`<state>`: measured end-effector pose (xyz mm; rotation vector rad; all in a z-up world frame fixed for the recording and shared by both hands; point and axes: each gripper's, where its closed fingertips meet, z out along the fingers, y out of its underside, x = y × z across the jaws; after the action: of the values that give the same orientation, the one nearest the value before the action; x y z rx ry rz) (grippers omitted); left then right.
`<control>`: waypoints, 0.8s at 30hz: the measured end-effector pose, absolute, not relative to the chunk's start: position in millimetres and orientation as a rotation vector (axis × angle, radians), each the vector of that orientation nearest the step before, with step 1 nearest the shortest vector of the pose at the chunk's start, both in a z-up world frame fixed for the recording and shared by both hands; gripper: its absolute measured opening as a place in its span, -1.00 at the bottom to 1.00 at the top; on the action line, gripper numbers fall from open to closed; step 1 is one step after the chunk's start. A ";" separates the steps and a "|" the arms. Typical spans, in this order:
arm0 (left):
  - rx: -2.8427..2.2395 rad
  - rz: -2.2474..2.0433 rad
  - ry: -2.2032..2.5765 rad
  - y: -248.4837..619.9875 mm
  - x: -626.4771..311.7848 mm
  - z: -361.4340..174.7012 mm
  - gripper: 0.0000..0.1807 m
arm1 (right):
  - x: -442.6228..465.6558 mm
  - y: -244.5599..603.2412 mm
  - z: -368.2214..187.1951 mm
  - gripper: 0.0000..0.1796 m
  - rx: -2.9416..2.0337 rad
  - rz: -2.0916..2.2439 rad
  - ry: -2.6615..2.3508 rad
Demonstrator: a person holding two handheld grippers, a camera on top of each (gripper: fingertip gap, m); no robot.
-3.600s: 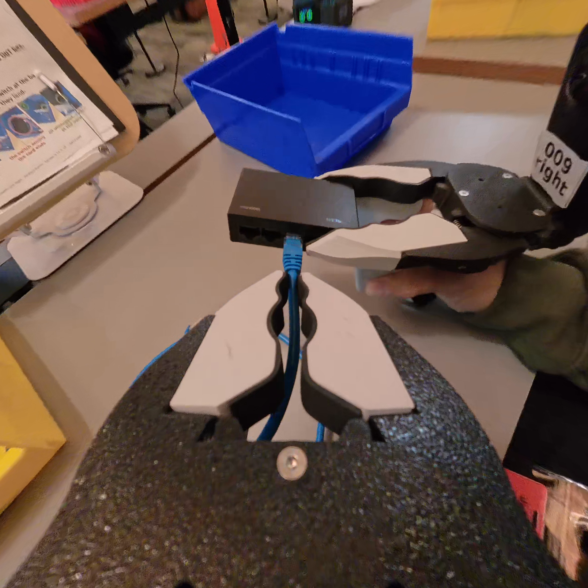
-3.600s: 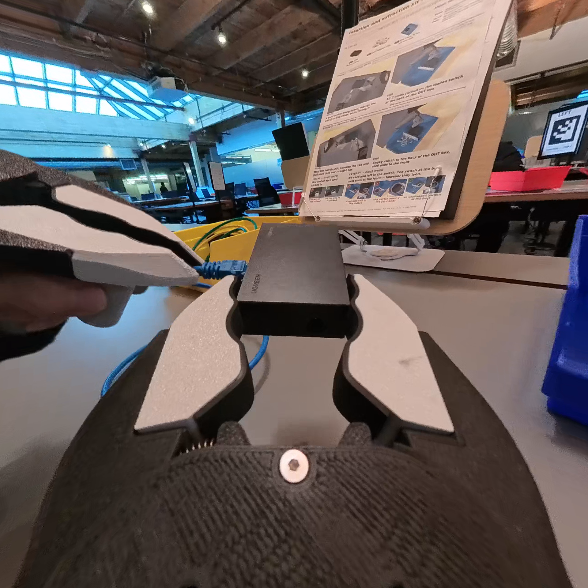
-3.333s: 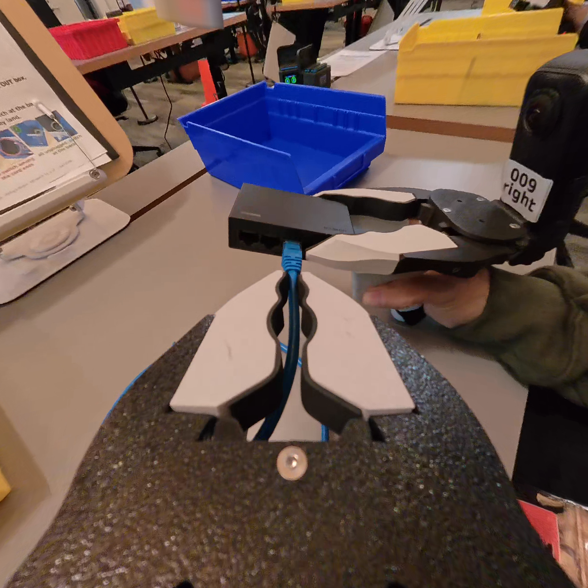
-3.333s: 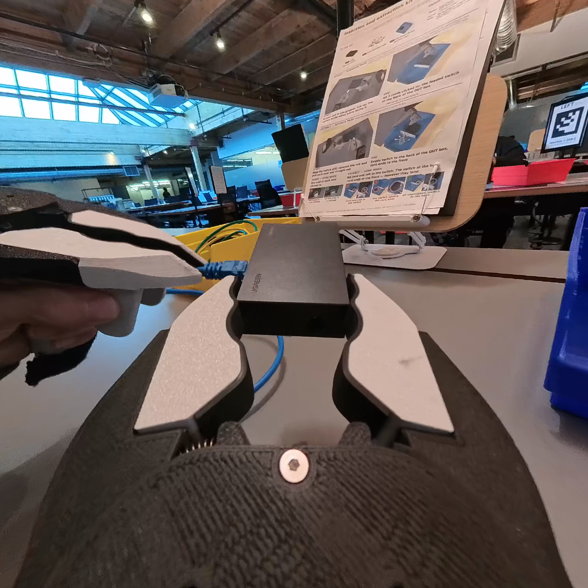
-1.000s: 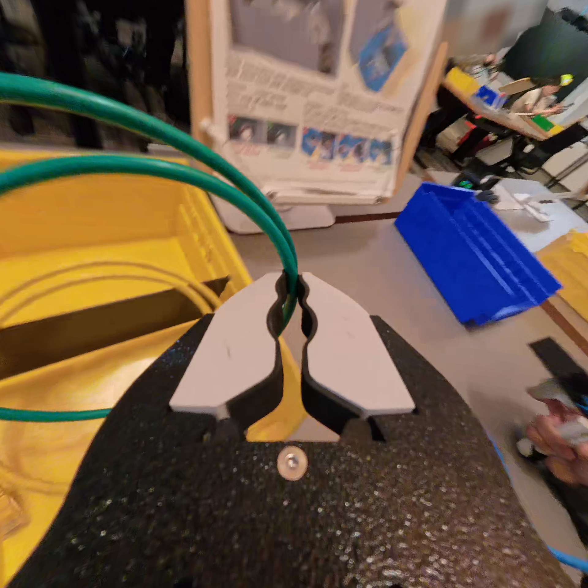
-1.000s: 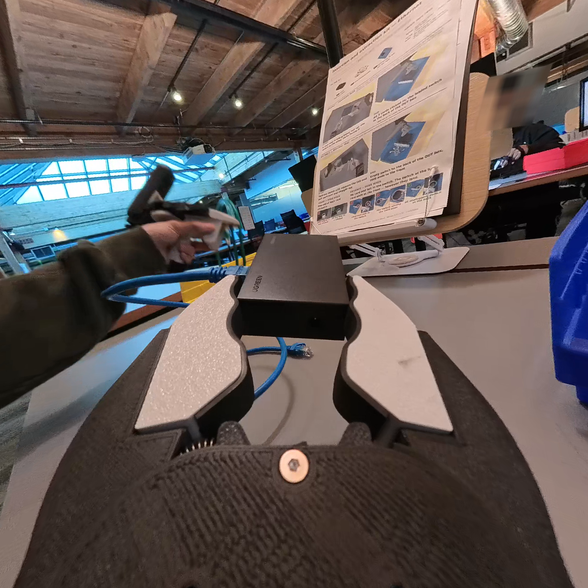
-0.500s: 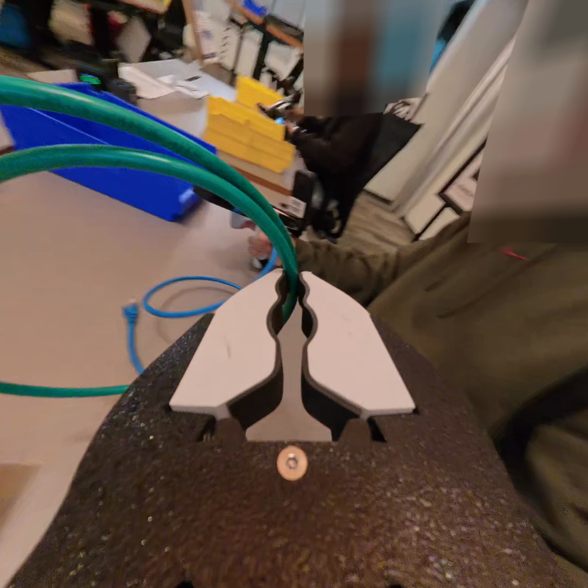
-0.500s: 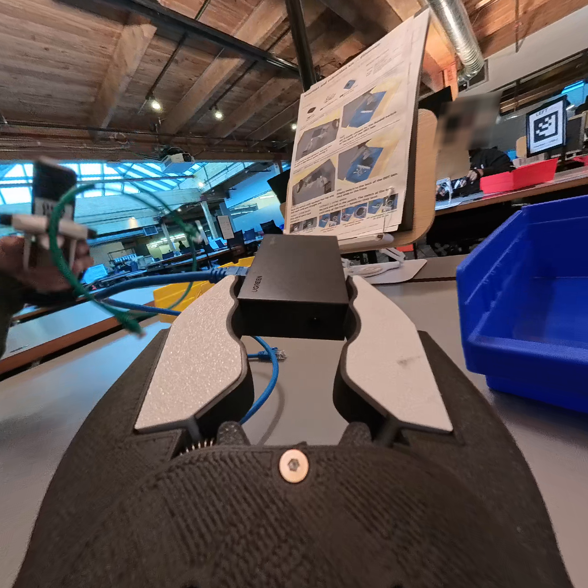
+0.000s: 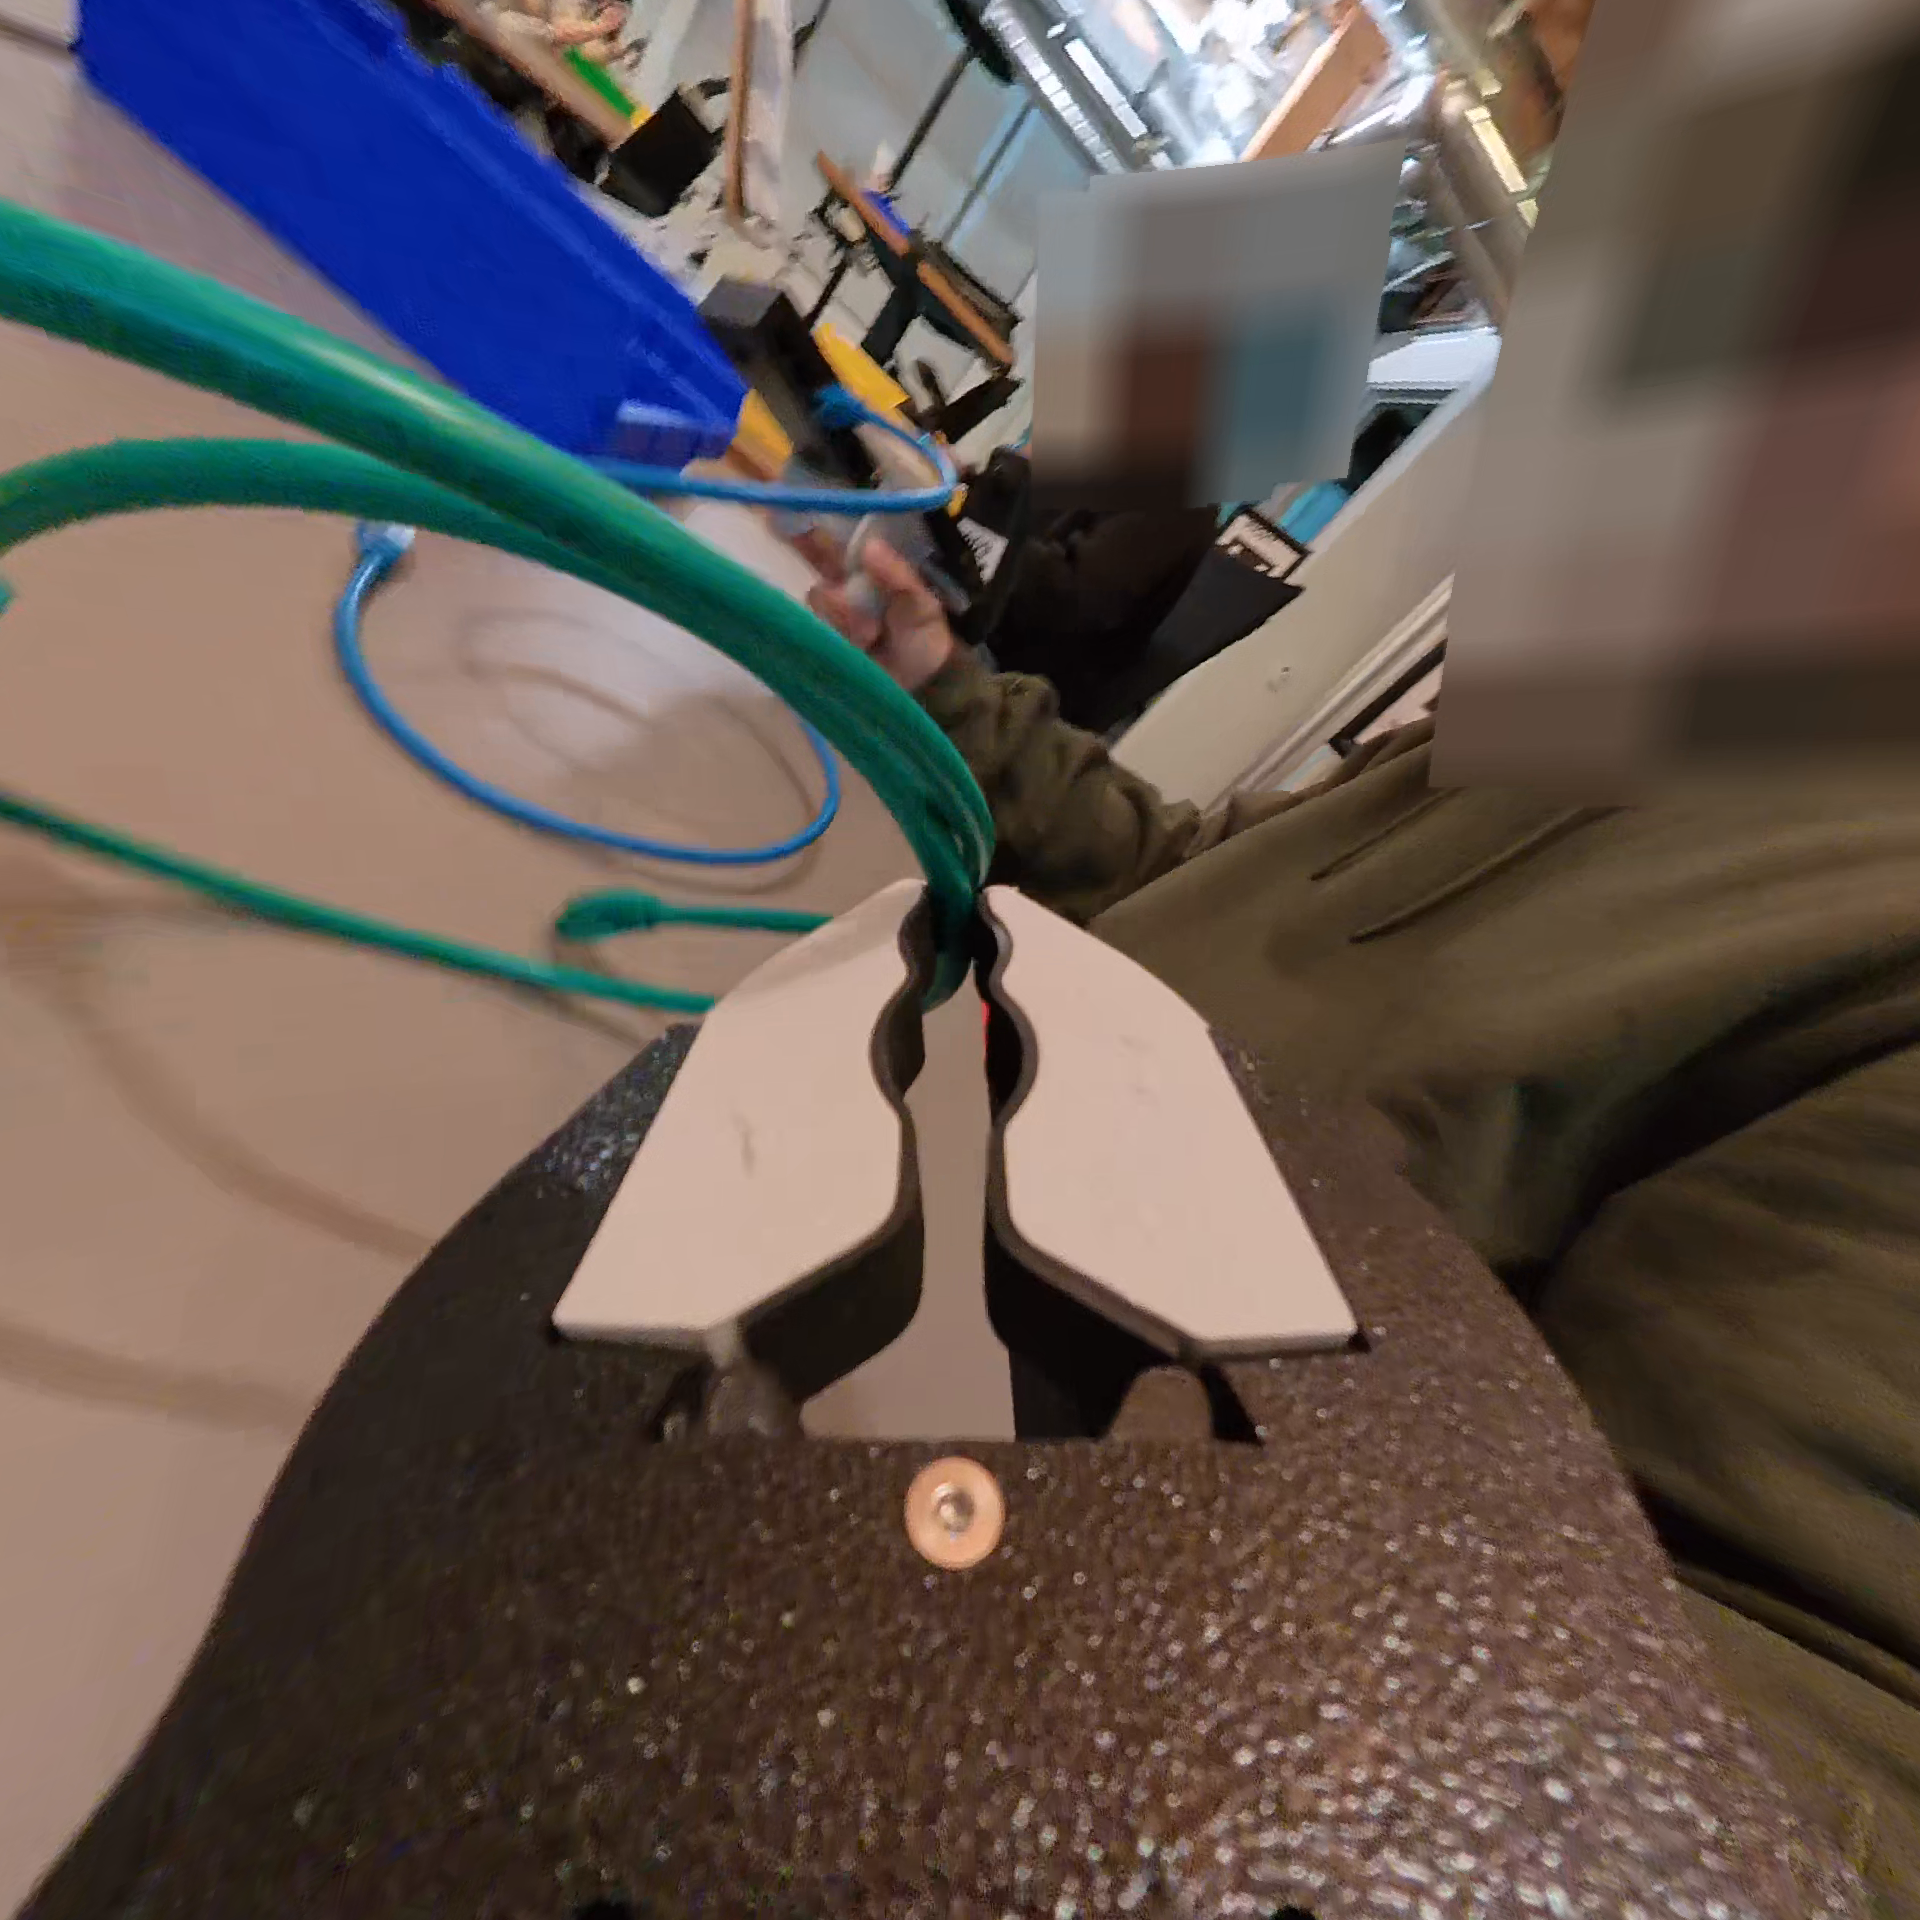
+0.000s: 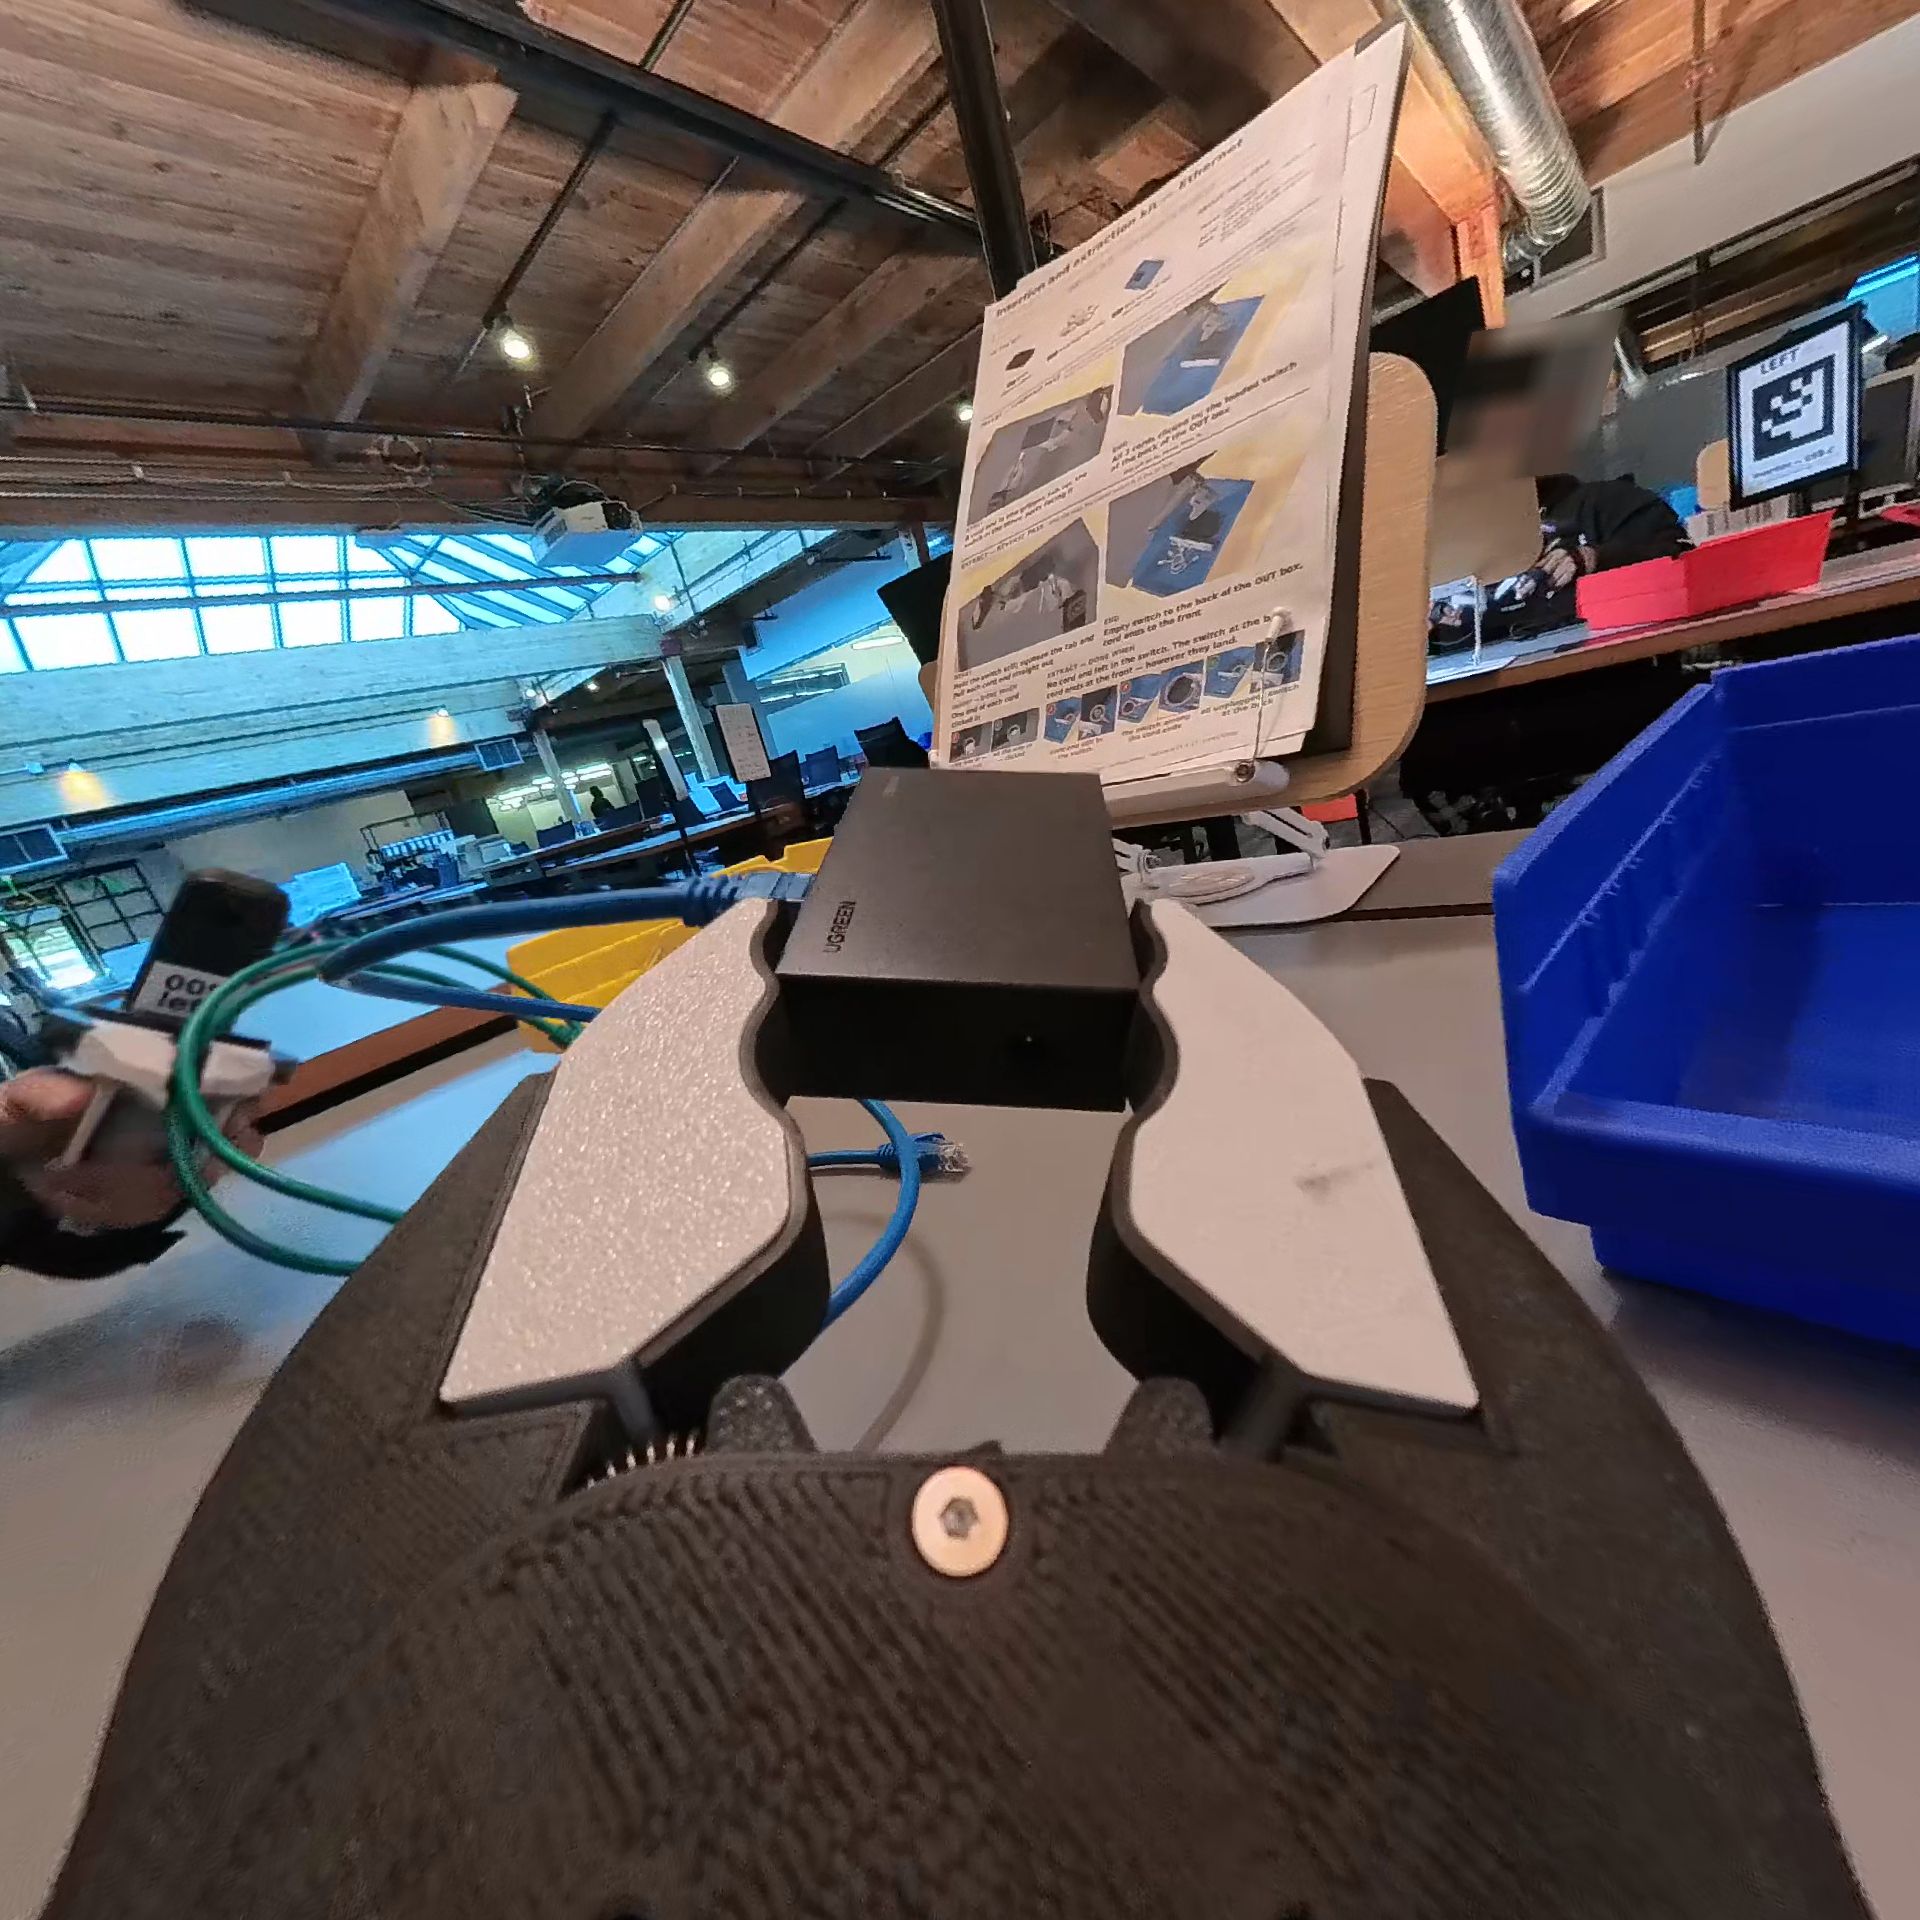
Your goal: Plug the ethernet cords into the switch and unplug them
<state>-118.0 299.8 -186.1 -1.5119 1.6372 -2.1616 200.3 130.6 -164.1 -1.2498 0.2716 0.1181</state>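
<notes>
My right gripper (image 10: 951, 1023) is shut on the black switch (image 10: 961, 904) and holds it above the table. A blue ethernet cord (image 10: 582, 920) is plugged into the switch's left side; its free plug (image 10: 930, 1153) lies on the table below. My left gripper (image 9: 951, 914) is shut on a looped green ethernet cord (image 9: 582, 520) at its fingertips; one green plug (image 9: 608, 914) lies on the table just left of the fingers. The left gripper also shows at the far left of the right wrist view (image 10: 171, 1055), holding the green loops. The blue cord also shows in the left wrist view (image 9: 582, 821).
An empty blue bin (image 10: 1745, 997) stands on the grey table (image 10: 1351, 1382) to the right of the switch. A paper instruction sheet on a wooden stand (image 10: 1164, 499) is behind the switch. A yellow bin (image 10: 613, 951) sits at the back left. My olive sleeve (image 9: 1558, 1039) fills the right of the left wrist view.
My left gripper let go of the blue cord, took a green cord from the yellow bin and swung with it over the table. The right gripper keeps holding the switch.
</notes>
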 end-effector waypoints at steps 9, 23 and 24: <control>-1.871 -1.783 1.694 314.3 -131.4 -236.9 -0.94 | 197.2 132.9 -164.3 -0.31 -1.259 0.117 0.258; -2.408 -0.594 1.574 397.1 -183.7 -277.7 -0.67 | 194.2 133.7 -164.3 -0.30 -1.266 0.118 0.244; -2.388 -0.492 1.583 401.7 -188.5 -274.8 -0.67 | 194.1 133.9 -164.2 -0.31 -1.265 0.117 0.243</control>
<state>-188.5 401.7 -274.8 -2.3878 1.5831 -0.4922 194.1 133.9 -164.2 -1.2652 0.2431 0.1167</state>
